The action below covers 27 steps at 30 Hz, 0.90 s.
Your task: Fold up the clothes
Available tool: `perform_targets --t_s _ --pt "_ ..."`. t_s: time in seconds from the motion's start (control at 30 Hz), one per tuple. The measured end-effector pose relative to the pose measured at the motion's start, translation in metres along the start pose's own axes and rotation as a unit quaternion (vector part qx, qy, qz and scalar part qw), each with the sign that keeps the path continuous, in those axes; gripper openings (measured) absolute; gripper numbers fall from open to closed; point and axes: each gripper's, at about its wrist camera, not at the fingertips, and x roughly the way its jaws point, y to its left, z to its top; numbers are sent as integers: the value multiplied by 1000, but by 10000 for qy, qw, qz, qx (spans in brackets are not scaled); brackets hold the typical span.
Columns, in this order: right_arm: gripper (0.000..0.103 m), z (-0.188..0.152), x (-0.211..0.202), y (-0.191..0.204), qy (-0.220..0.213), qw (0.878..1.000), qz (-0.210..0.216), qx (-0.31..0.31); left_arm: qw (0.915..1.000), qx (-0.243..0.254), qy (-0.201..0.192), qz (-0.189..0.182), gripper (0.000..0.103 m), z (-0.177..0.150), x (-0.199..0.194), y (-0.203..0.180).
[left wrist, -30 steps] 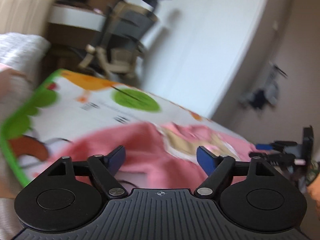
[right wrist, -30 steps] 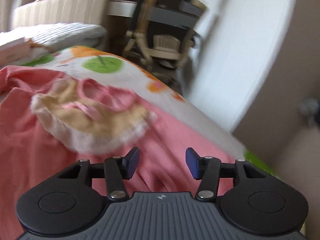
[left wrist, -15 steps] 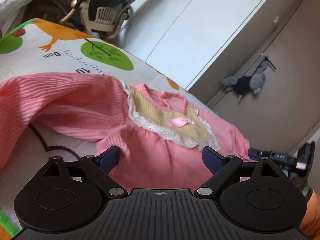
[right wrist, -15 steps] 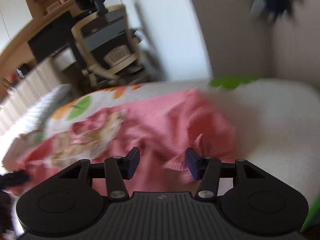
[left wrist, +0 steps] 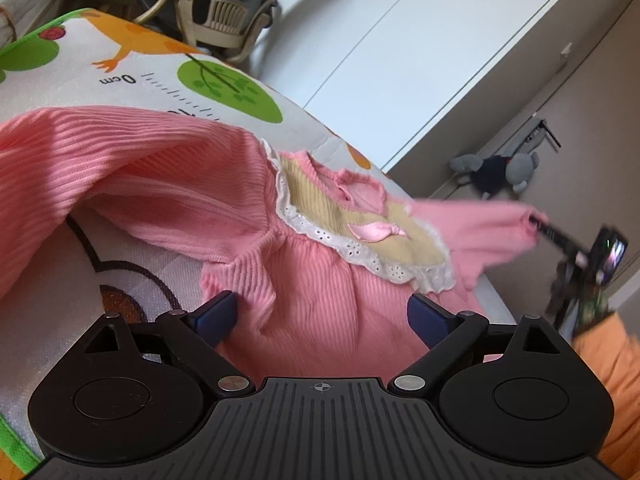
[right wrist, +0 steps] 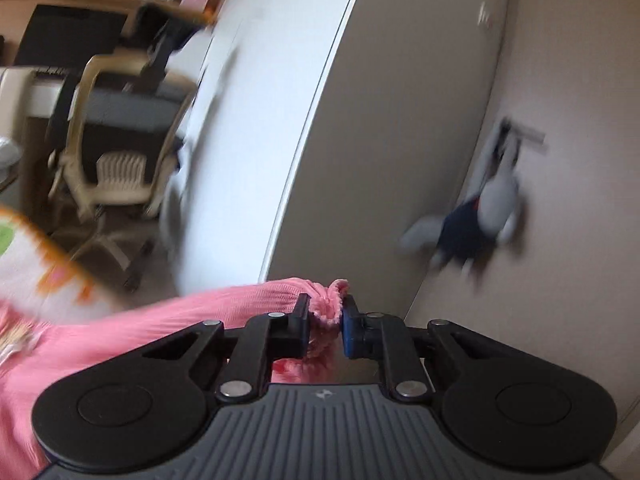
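A pink ribbed child's top (left wrist: 304, 304) with a beige lace-trimmed bib and a pink bow lies front-up on a printed play mat (left wrist: 132, 92). My left gripper (left wrist: 322, 316) hovers open over the top's body, with fabric between the blue pads but not pinched. My right gripper (right wrist: 325, 322) is shut on the cuff of the right sleeve (right wrist: 326, 304) and holds it lifted off the mat. In the left wrist view that sleeve (left wrist: 488, 224) stretches out to the right toward the right gripper (left wrist: 538, 224). The left sleeve (left wrist: 80, 152) lies bunched at the left.
An office chair (right wrist: 112, 152) stands past the mat's far edge beside a desk. A white wardrobe (left wrist: 400, 60) and a beige door with a hanging grey plush toy (right wrist: 476, 220) lie behind. An orange sleeve of the person (left wrist: 608, 368) shows at lower right.
My right gripper has shut on the right sleeve's cuff and pulled it up and outward, so the sleeve is now stretched. The left gripper stays open over the body.
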Motion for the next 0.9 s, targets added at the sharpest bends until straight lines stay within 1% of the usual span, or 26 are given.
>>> perform_targets --t_s 0.03,0.13,0.17,0.4,0.47,0.5,0.57,0.63,0.73,0.8,0.83,0.9 --pt "14 1 10 3 87 9999 -35 -91 10000 30 -17 -5 96 -1 0 0" --pt "15 -12 48 17 767 9958 -88 -493 10000 -11 -9 -28 96 0 0 1" --pt "15 -15 56 18 925 9943 -108 -521 10000 -24 -9 -38 96 0 -1 2" --pt "15 -28 83 -1 1657 9857 -250 -152 9998 -68 -39 -155 96 -2 -5 7" --pt "16 -25 81 -13 1776 9834 -218 298 9998 -92 -56 -175 97 -3 -6 8" --pt "16 -20 76 -18 1777 9823 -100 587 9998 -69 -71 -186 97 -4 -6 8" --pt "16 -3 61 -23 1681 9791 303 1105 9997 -49 -86 -213 97 -4 -6 9" --pt "16 20 45 -21 1515 9753 767 1416 9997 -80 -93 -230 98 -4 -5 9" --pt "16 59 14 -5 1205 9655 1605 1661 9997 -64 -112 -194 99 -5 -5 8" --pt "16 84 -6 17 1017 9537 2257 1710 9998 -39 -113 -135 99 -6 -6 5" --pt "16 94 -17 31 959 9452 2602 1726 9999 -22 -97 -88 99 -7 -7 3" --pt "16 110 -39 69 990 9229 3313 1694 10000 30 -41 2 99 -8 -9 -1"
